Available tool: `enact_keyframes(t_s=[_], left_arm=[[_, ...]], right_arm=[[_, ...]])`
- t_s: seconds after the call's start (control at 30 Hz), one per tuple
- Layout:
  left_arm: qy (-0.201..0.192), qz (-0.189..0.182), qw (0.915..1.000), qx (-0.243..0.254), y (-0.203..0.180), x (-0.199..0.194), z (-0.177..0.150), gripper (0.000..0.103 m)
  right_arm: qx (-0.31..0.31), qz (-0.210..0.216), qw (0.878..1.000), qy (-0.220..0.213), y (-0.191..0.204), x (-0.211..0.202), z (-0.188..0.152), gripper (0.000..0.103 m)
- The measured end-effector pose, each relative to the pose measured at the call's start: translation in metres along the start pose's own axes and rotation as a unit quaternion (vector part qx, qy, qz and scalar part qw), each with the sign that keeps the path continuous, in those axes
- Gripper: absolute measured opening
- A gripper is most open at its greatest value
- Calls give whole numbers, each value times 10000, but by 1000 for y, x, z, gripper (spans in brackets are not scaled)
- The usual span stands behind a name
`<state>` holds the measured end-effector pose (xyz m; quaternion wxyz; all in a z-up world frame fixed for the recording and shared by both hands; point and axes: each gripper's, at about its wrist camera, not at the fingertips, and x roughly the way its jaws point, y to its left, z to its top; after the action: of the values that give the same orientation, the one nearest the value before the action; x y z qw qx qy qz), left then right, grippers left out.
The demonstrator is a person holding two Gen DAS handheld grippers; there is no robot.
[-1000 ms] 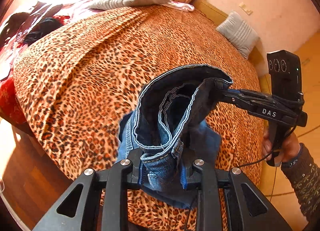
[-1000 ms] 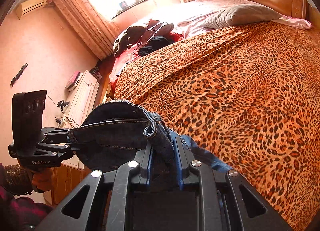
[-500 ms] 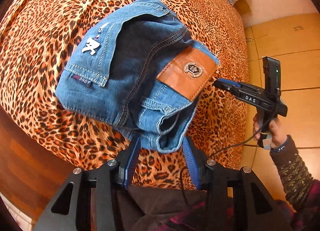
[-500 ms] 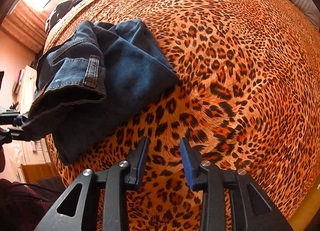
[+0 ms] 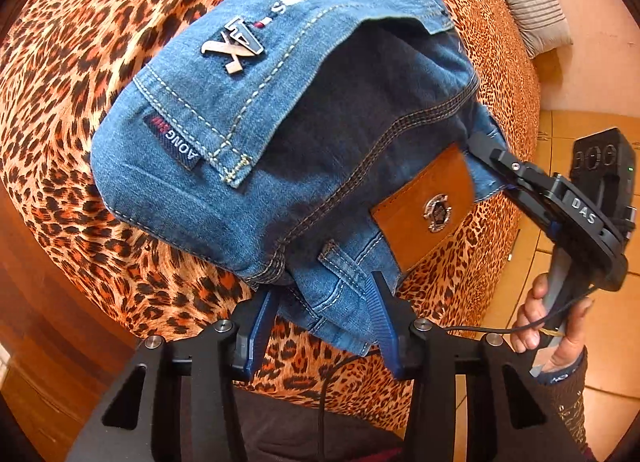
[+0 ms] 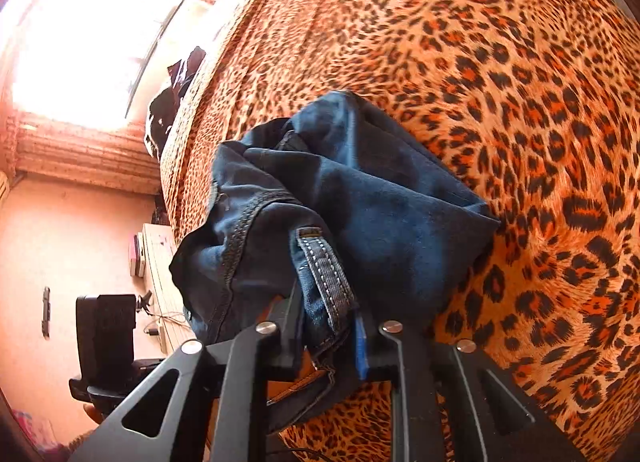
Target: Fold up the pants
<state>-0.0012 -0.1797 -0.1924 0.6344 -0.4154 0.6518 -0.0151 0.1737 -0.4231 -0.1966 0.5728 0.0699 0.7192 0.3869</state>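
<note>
Folded blue jeans lie bunched on the leopard-print bed, back pocket and brown leather patch facing up. My left gripper is open, its blue-padded fingers on either side of the waistband edge nearest me. My right gripper reaches in from the right and touches the waistband beside the patch. In the right wrist view the right gripper is shut on the waistband of the jeans, a belt loop lying between its fingers.
A grey pillow stands against the pink wall right of the bed. Tiled floor lies to the right, the wooden bed frame at lower left. Dark clothes sit at the bed's far side near the bright window.
The jeans were held up by both grippers, then laid on the bed and let go. Since then my right gripper has closed on the waistband and my left has moved in around its edge.
</note>
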Motion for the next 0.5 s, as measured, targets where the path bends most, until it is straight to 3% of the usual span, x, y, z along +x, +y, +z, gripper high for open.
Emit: enact_keyframes(t_s=[0.1,0.17,0.23,0.33,0.43,0.5], left_arm=[[192,-115,9996,-163,9,15,-3,43],[403,-184,9986,-296,17,21,-9,42],[391,-280,9987,-156,19,7,-18,40],[-98,-264,9993,262,26,-40,-35,37],[-578,-308,9978,82,49,-80,-38,37],[-848,-302,9958,-184,66,-97,-29,41]], right_arm=[[-184,-533,9983,150,-7,8,-1,19],[-191,-1010,9933,526,-21,31,-10,30],[99,-772,9949,640,-29,30,-15,36],[173,-319,9987,346,-25,1,-9,44],[-80,-403,9991,-118,-9,-26,11,48],[-252,-264,9990,-274,7,-30,30,56]])
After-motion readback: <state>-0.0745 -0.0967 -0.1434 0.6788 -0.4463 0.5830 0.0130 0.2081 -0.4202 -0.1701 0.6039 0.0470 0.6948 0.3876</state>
